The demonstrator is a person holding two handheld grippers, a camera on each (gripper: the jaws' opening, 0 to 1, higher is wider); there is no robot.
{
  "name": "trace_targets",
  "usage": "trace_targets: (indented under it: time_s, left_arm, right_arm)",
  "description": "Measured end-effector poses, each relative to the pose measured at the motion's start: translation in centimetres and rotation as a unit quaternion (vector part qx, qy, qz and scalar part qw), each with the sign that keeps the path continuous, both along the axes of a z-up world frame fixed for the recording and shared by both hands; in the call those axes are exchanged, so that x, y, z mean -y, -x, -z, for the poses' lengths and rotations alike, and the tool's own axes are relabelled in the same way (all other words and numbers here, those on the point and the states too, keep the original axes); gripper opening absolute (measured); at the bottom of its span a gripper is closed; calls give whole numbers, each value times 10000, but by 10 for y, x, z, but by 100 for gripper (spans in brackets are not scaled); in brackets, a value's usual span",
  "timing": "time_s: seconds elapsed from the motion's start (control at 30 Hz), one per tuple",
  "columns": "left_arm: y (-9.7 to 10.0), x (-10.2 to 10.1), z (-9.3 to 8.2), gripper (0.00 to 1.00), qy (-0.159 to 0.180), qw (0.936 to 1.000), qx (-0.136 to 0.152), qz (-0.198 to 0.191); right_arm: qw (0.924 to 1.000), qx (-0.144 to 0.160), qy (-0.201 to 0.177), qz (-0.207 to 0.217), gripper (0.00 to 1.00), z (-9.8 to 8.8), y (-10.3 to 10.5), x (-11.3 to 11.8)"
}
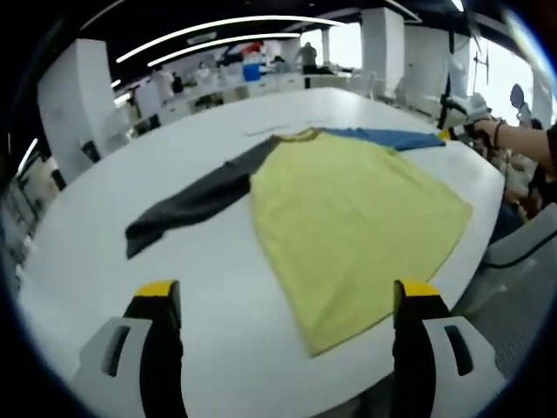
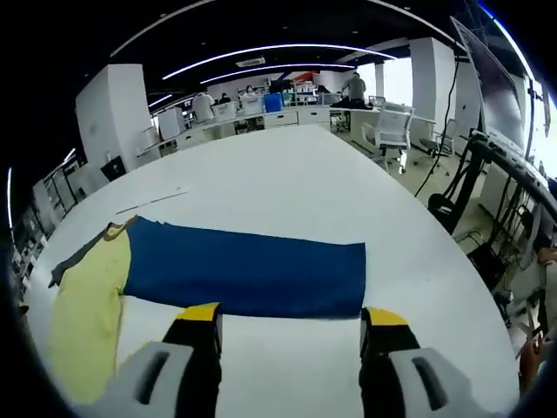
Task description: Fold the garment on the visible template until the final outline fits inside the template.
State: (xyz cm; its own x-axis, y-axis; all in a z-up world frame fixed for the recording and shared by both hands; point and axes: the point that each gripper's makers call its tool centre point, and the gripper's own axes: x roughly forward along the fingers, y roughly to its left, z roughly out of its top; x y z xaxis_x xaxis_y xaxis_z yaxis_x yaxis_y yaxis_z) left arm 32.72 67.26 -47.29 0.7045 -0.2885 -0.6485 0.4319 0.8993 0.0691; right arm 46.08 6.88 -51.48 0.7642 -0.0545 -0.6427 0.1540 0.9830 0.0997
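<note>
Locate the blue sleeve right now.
In the right gripper view, the blue sleeve lies flat on the white table, just beyond the open right gripper, joined to the yellow body.

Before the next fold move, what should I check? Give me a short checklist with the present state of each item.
1. Garment lies flat on the white table: ok.
2. Blue sleeve spread out straight: ok.
3. Dark sleeve spread out: ok.
4. Left gripper open and holding nothing: ok.
5. Right gripper open, just short of the blue sleeve's edge: ok.
6. Template outline around the garment: cannot tell.
</note>
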Motion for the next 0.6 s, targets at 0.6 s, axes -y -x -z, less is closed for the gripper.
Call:
trace_targets:
  time_s: [0.6]
  left_arm:
    - [-3,-5,-5,96,103,9998,115,-100]
  right_arm:
    - [9977,-395,103,535,21,13,13,13]
